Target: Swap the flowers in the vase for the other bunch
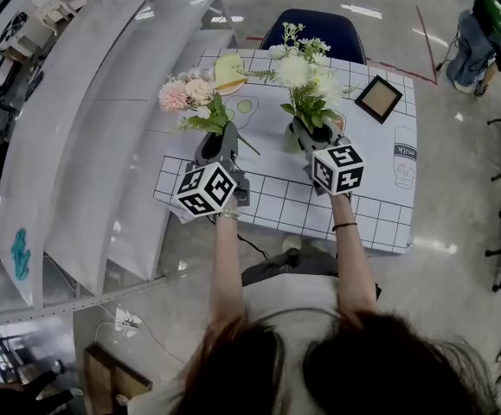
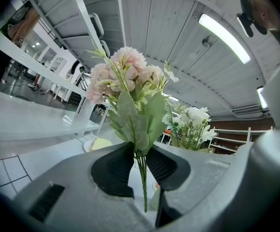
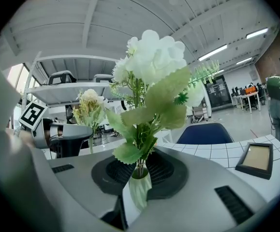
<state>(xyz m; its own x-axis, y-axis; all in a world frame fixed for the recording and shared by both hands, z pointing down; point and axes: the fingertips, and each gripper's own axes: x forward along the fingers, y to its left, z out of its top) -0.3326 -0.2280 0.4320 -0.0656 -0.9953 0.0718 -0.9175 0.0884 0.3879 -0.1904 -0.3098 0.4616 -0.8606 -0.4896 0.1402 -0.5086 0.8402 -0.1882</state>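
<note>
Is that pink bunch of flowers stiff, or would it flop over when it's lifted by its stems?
Probably fairly stiff: the pink bunch stands upright though the left tool grips only its thin stems. Likely light, since so narrow a pinch carries it. Top-heavy too, blooms well above the grip, so it may sway if moved fast.

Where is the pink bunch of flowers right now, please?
In the head view the pink bunch is left of centre above the table, stems clamped in the left claw, beside the white bunch in the vase the right claw grips.
</note>
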